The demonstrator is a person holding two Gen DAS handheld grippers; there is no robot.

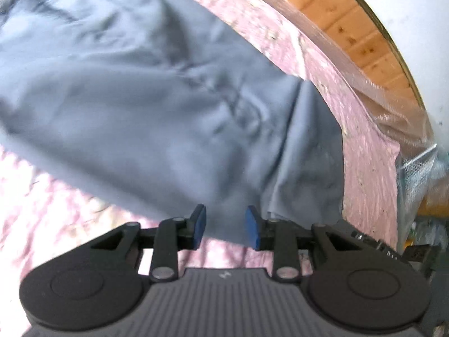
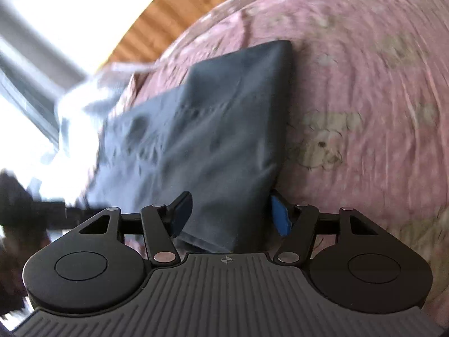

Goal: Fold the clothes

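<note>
- Grey cloth point(image 1: 157, 106), folded over, lying on a pink bed cover point(image 1: 359, 151) with little bear pictures.
- Left gripper point(image 1: 226, 229): blue pads point(image 1: 199, 226) apart, cloth edge in the gap, not pinched.
- Right gripper point(image 2: 231, 216): jaws wide apart, one on each side of the cloth corner, not squeezing.
- Wooden floor point(image 1: 350, 33) past the bed edge.

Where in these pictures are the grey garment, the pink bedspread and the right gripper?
grey garment point(image 2: 224, 129): right wrist view, middle of the folded cloth.
pink bedspread point(image 2: 364, 70): right wrist view, bare patch beside the garment.
right gripper point(image 2: 233, 213): right wrist view, midway between the fingertips.
</note>
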